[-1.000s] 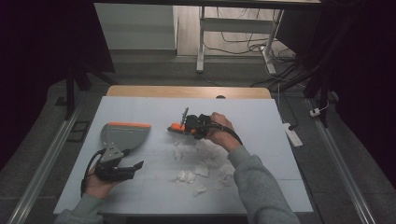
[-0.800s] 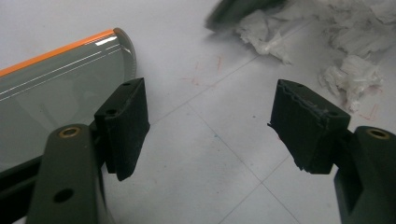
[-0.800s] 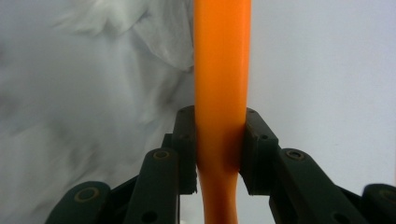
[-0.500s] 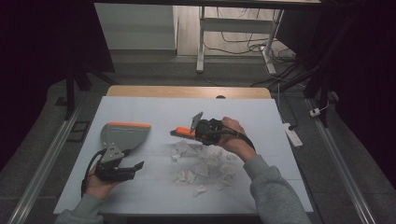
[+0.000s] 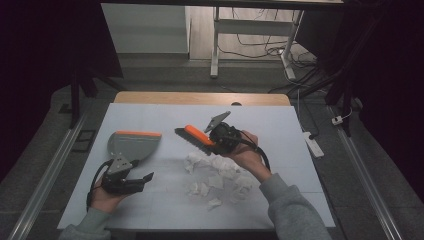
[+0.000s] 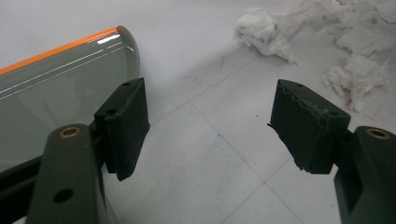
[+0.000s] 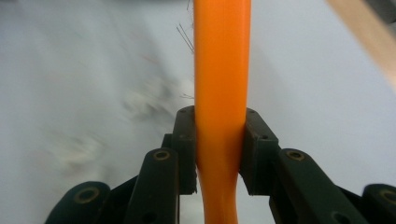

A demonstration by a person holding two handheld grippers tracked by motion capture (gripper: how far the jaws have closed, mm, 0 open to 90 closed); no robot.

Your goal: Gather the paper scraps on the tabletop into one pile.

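The right gripper [image 5: 212,141] is clamped on the orange plastic handle of a hand brush [image 5: 196,138], held at mid-frame in the high view above the crumpled white paper scraps [image 5: 216,179]. The left gripper [image 5: 141,181], jaws apart and empty, rests lower left beside the grey dustpan with an orange lip [image 5: 132,144]. Sweeping looks about to begin; next, probably, the left gripper grips the dustpan while the bristles drop behind the scraps.

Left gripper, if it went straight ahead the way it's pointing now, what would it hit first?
Probably bare table. The left gripper is open, the dustpan just off to one side, and the paper scraps lie farther on to the other side. Depth is hard to judge.
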